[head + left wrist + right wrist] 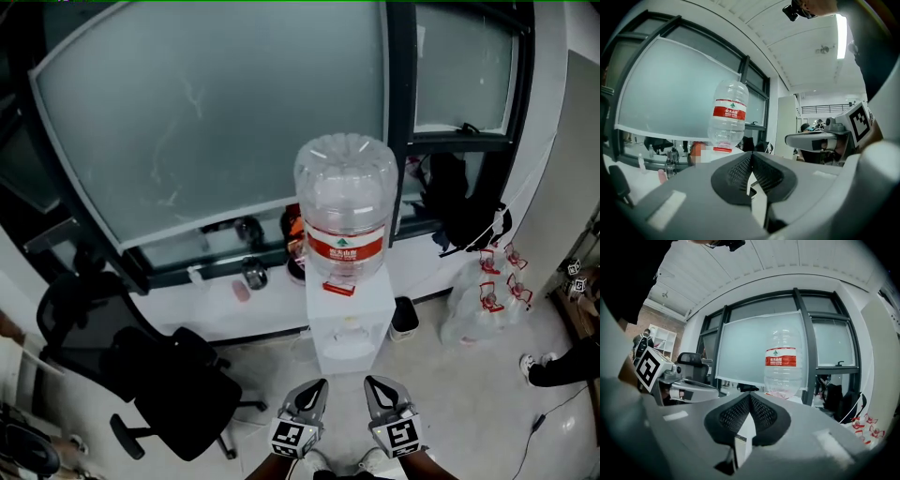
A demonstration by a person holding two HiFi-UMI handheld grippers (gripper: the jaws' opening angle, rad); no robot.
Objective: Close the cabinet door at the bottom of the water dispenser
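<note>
Head view first: where is the water dispenser [349, 319]?

— Straight ahead of me on the floor, against the far window wall, with a big clear bottle [345, 202] on top and an office chair [159, 375] off to the left. Its bottom cabinet door I cannot see; this steep angle hides the front.

And your tools?

— My left hand-held gripper [315, 389] and right hand-held gripper [375, 387] hang side by side, near me, apart from the dispenser. Both have their jaws pressed together with nothing between them.

How will the door handle?

— I expect a light, stiff panel swinging freely on its hinges. No grip needed: I would push its free edge with closed jaws, gently, since the bottle looks nearly empty and the unit may rock.
</note>
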